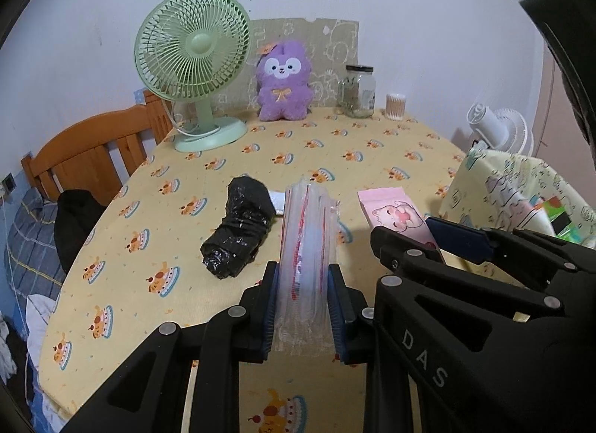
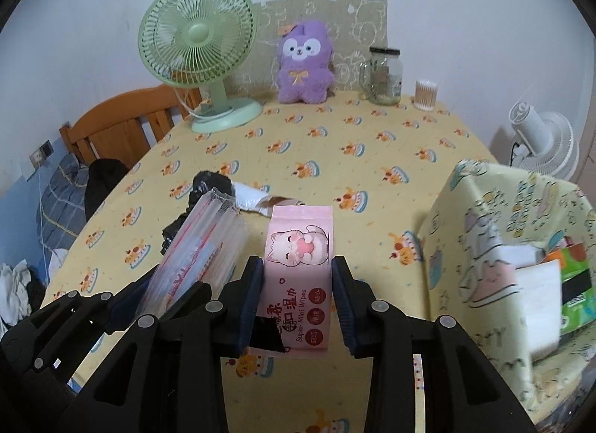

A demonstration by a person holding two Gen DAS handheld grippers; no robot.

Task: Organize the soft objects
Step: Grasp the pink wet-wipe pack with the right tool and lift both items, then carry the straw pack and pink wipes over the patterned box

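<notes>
- Firstly, the left wrist view: the left gripper (image 1: 303, 295) has its fingers (image 1: 269, 306) pressed on both sides of a clear plastic pack (image 1: 305, 247) with red print, holding it upright and clear of the worktop (image 1: 335, 157).
- The landmark here is the green fan (image 1: 193, 60) at the far left of the worktop. A purple plush toy (image 1: 284, 81) sits just beside the fan, and past the plush stand a glass jar (image 1: 358, 91) and a tub of cotton swabs (image 1: 395, 106).
- A black plastic bundle (image 1: 238, 233) lies nearer the camera than the fan, just beside the clear pack.
- The right gripper (image 1: 428, 235) shows at the side, with the pink wipes pack (image 1: 391, 211) at its fingers.
- Next, the right wrist view: the right gripper (image 2: 296, 299) holds the pink wipes pack (image 2: 300, 269) between partly closed fingers (image 2: 250, 302), both pads against its sides, the cat picture facing up.
- The left gripper (image 2: 149, 295) carries the clear plastic pack (image 2: 197, 250) tilted, on the fan's side of the wipes.
- A patterned fabric basket (image 2: 484, 232) stands at the worktop's edge, well apart from the green fan (image 2: 197, 42); boxes show inside it.
- A white fan (image 2: 544, 142) stands beyond the basket.
</notes>
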